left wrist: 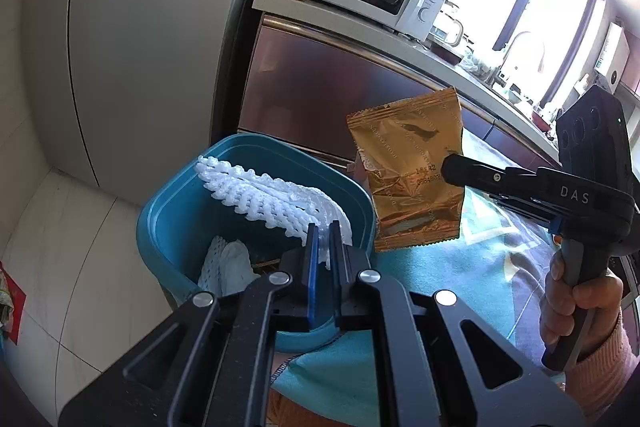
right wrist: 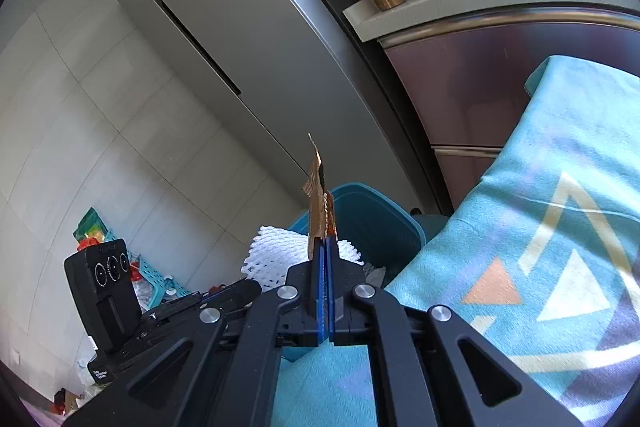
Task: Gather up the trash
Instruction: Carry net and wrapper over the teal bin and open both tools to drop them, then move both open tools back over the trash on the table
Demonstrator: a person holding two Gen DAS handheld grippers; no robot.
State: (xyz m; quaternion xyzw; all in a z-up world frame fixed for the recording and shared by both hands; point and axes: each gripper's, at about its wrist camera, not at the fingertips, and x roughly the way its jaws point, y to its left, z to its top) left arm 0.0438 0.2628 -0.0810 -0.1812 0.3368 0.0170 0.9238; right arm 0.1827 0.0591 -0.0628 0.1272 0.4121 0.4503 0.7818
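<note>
Tools first. Right tool is closed on a gold wrapper, pinched at one side edge; wrapper is held in the air beside the far rim of a teal bin. Left tool is closed on white foam netting, draped over the bin's opening. Both items are judged very light, limp and crinkly; wrapper film is likely slick, so an edge pinch may slip. Netting could snag on the rim. Bin stands on the floor against a teal blanket; fridge stands close behind. Open room is left above the bin only.
</note>
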